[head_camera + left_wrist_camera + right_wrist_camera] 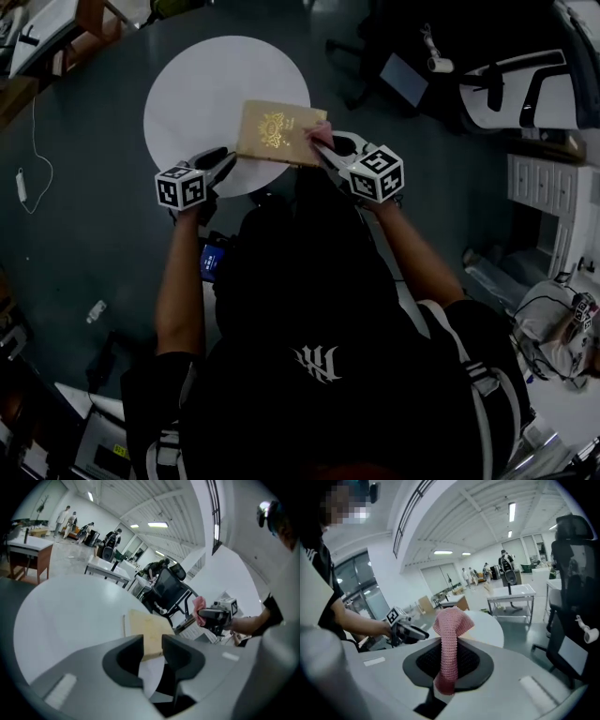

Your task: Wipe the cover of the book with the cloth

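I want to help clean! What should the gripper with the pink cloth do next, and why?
Probably lower the right gripper so its pink knitted cloth meets the tan gold-printed book; the cloth is clamped but seems held above it.

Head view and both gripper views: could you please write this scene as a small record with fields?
Surface: round white table
Book: book, tan cover with a gold ornament, lying at the table's near side
Cloth: cloth, pink, knitted, sticking up from the right tool
Left tool: left tool, jaws apart, pressing on nothing; the book's corner lies just ahead
Right tool: right tool, closed on the cloth, at the book's right edge
Contact of cloth and cover: cannot tell
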{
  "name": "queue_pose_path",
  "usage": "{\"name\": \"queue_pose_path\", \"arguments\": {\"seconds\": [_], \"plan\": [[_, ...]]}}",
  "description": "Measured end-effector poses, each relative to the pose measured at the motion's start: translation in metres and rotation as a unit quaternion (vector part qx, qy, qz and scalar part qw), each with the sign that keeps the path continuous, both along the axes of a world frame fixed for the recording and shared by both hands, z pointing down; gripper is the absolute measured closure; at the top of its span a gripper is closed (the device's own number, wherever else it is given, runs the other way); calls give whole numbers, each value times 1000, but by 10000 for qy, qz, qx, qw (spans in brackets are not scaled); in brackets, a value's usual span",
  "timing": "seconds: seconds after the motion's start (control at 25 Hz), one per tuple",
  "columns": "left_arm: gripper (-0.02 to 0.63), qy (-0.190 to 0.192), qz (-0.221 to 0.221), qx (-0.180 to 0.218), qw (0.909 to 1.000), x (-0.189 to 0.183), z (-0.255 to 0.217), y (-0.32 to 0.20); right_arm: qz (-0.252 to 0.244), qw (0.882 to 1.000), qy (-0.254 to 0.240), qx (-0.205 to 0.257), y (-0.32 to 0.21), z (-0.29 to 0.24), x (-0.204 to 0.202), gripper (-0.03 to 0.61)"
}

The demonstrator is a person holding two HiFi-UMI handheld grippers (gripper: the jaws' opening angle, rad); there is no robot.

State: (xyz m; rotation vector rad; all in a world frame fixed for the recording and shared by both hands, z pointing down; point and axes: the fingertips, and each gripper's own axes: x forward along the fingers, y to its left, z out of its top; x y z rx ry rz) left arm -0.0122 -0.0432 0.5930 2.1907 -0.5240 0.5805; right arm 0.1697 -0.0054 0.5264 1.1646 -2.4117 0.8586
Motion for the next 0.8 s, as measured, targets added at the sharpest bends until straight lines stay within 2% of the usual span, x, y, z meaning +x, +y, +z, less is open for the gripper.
{"name": "queue_pose_path", "arguments": {"seconds": [0.16,0.28,0.4,0.6,0.72,0.8], "plan": [[550,564,-87,940,9939,9,-83,-8,-585,9916,-692,923,-24,-80,-34,540],[606,856,-188,1733,9810,18,-147,-14,-1086,9754,-1119,1560,-40,-134,-48,541],[611,948,-200,2327,9677,23,-200,-4,-1483,9555,-1605,1983,-34,-184,-58,541],[611,870,-206,2981,9503,53,-264,34,-1944,9214,-2361,2396,-3,-242,-41,541],[611,841,-257,3260,9413,78,-287,66,-2154,9067,-2575,2552,26,-263,-20,541],[611,805,-254,3385,9372,96,-296,91,-2271,9014,-2580,2634,49,-270,-4,541]]}}
